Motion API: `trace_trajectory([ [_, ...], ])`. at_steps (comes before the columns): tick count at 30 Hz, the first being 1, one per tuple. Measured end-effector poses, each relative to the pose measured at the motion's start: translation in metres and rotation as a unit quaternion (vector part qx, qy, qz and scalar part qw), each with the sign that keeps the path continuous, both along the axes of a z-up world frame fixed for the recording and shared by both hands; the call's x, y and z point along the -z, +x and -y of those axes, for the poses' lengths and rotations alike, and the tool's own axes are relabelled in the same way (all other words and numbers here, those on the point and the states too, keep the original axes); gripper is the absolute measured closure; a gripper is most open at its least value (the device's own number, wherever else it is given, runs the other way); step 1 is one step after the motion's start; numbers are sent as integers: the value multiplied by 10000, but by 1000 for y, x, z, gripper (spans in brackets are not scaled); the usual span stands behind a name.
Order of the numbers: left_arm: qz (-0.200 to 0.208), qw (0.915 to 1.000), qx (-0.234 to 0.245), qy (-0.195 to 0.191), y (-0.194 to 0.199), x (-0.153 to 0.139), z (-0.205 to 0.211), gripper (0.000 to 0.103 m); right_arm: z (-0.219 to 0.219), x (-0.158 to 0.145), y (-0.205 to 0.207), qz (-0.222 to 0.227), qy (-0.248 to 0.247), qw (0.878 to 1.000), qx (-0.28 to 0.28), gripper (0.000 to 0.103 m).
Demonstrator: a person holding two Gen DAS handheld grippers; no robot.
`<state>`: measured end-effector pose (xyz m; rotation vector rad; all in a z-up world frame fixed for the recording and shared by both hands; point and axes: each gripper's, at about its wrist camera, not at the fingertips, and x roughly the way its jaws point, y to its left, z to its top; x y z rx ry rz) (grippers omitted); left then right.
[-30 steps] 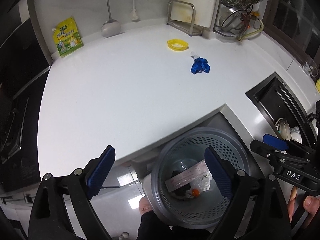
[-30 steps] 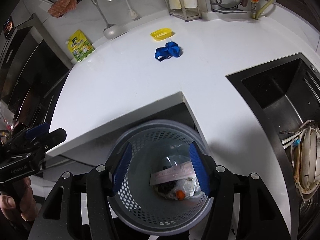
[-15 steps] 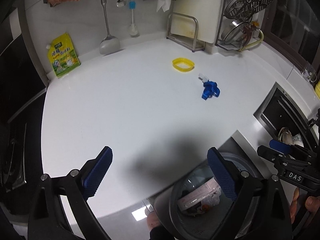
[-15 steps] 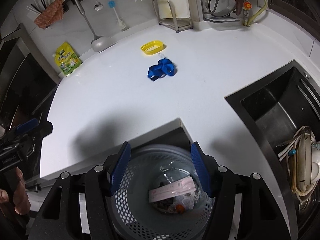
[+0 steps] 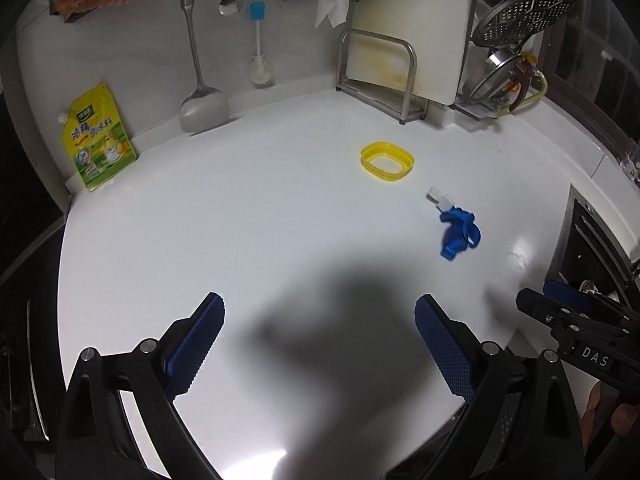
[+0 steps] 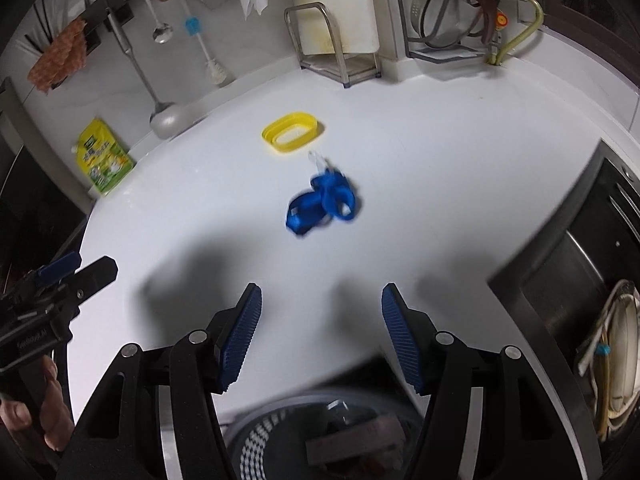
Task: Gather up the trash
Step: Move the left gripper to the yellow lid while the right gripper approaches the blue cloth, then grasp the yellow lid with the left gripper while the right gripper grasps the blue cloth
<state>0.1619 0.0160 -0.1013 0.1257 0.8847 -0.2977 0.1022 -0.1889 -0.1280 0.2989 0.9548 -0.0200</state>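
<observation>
We hold both grippers over the white bench (image 5: 248,216), each with its jaws spread wide and nothing between the blue pads. Our left gripper (image 5: 318,344) hangs above the near part of the bench, over a dark shadow on the surface. Our right gripper (image 6: 320,332) sits over the near edge, just above the perforated trash bin (image 6: 256,440) that stands below the bench; paper scraps lie in the bin, though that part of the right wrist view is blurred and we cannot tell more.

The trash that remains lies towards the back of the bench. A crumpled blue strip (image 6: 322,202), looped on itself, rests on the open surface in front of the right gripper; it looks like ribbon or tape, but the blur leaves us unsure. A small white scrap (image 5: 439,200) touches its far end. Just beyond them sits a yellow oval ring (image 6: 293,131), apart from both.

At the back left corner a yellow pouch (image 5: 98,138) leans on the wall, near a hanging ladle (image 5: 202,106) and a brush (image 5: 260,68). A cutting board (image 5: 404,28) stands in a metal rack at the back edge. The sink (image 6: 576,280) opens at the right edge, with dishes in it
</observation>
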Motion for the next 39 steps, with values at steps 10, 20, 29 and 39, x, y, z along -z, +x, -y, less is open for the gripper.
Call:
trace_trajectory([
  [10,9,9999,124,-43,47,13,9,8,-4,16,63,-10,1,9999,154,40],
  [20,-239,9996,106,-105,77,39,10,8,-1,43,107,-252,-296,9983,434,40],
  [29,-315,9993,116,-155,96,49,19,8,2,52,120,-182,-633,9968,460,44],
  [39,-348,9987,219,-298,132,55,58,8,13,48,136,-2,-605,9977,295,90],
])
